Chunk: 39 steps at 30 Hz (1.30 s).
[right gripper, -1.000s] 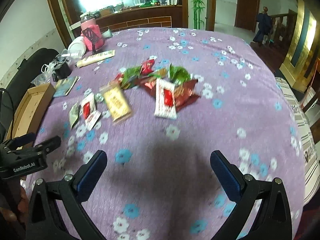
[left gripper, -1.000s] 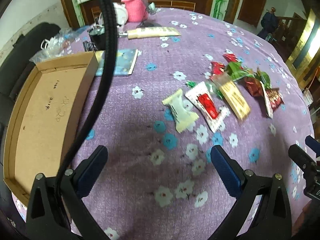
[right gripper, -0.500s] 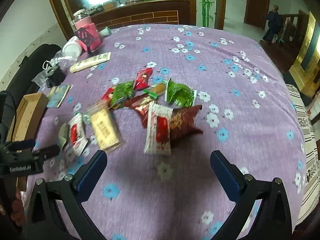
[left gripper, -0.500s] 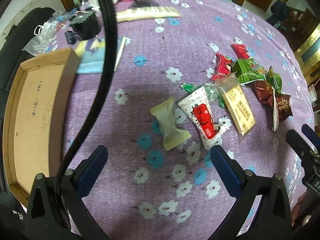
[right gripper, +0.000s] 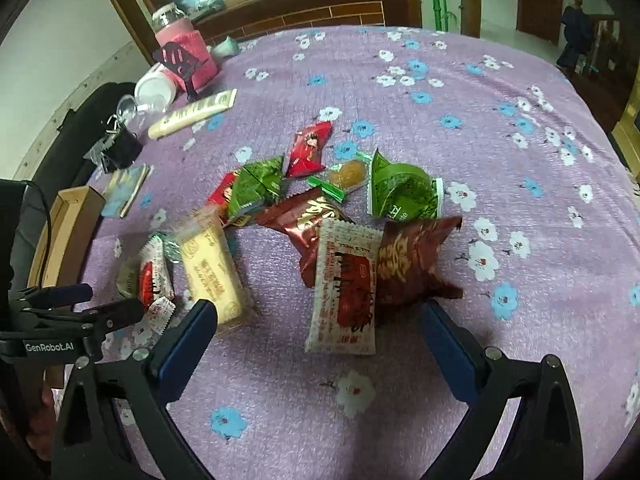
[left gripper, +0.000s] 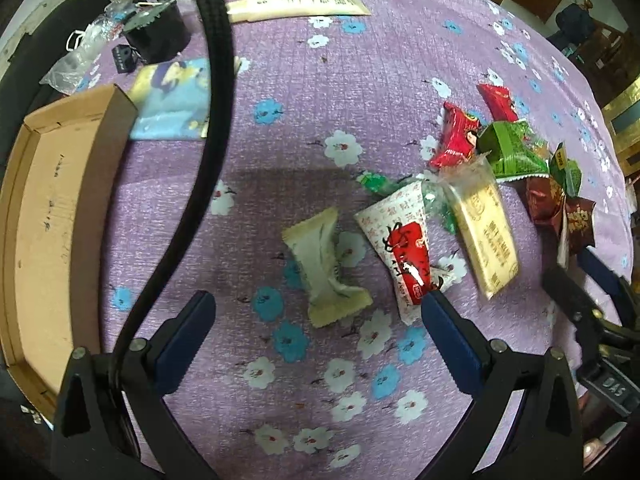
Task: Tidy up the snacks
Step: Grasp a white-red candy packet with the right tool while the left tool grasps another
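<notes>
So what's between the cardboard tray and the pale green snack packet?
Only bare flowered tablecloth between cardboard tray and pale green packet; left wrist view, black cable crossing in front.

Near cloth: the tablecloth (right gripper: 304,408) lies bare between the snack pile and the near edge; a gripper passes freely there.
Far cloth: open purple cloth beyond the pile, far and right in the right wrist view.
Snack pile: wrappers (right gripper: 344,240) crowd the middle, overlapping, with little gap between them.
Left side: a cardboard tray (left gripper: 60,208) with raised walls lines the left edge, a booklet (left gripper: 172,100) just beyond it.
Cable: a black hose (left gripper: 208,140) crosses the left wrist view between tray and snacks.
Far left: a tube (left gripper: 296,6), black pot (left gripper: 156,36) and pink jar (right gripper: 184,52) block that corner.
</notes>
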Available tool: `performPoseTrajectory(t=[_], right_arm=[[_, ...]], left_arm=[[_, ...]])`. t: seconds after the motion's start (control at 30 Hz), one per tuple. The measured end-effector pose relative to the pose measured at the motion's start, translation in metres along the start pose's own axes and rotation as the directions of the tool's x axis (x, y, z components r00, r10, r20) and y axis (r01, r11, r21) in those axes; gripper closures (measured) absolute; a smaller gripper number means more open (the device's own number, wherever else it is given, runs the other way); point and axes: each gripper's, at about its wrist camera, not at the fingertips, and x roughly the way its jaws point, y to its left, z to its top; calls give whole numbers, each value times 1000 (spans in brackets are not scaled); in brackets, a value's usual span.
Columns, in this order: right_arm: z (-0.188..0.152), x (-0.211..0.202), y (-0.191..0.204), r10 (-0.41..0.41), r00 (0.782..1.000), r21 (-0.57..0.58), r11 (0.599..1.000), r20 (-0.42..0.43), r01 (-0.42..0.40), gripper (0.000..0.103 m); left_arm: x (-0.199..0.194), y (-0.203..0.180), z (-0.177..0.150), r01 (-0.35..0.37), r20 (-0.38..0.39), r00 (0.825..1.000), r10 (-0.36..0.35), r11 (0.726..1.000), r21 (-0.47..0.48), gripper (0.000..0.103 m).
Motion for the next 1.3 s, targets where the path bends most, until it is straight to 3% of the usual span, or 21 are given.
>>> performPoseTrajectory(t=[0.27,0.33,0.47,0.63,0.7,0.8,0.87,0.93,1.3], right_arm=[[4,11,-3,-28,998,-2,1000,-53,28,29],[5,10,-3,-50,997,-19,999,-60,49,42],[5,10,-6,-69,996,-30,997,-63,67,55],[3,7,-10,-88,994,-36,996,-59,86,71],[3,8,-9,-93,994,-37,995,-56,91,72],[3,8,-7,-99,993,-43,994,-57,97,72],[3,8,-6,-97,994,-39,995,-58,95,73],[2,8,-7,-91,994,-36,995,-63,89,73],[-2,5,-8,-73,995,-17,997,-69,72,73]], left_arm=[[16,-27,14,4,-56,998,-5,1000,-22,0],[20,-34,17,-2,-65,998,0,999,-34,0],[30,-42,30,5,-95,995,-10,999,-52,0],[48,-57,47,-19,-74,997,17,1000,-25,7],[50,-60,51,-32,-58,998,32,999,6,9],[51,-63,60,-26,-41,999,27,999,25,21],[49,-66,62,-19,-30,999,20,999,30,38],[48,-64,65,0,-25,1000,1,1000,29,47],[59,-32,75,117,-55,992,-116,993,13,48]])
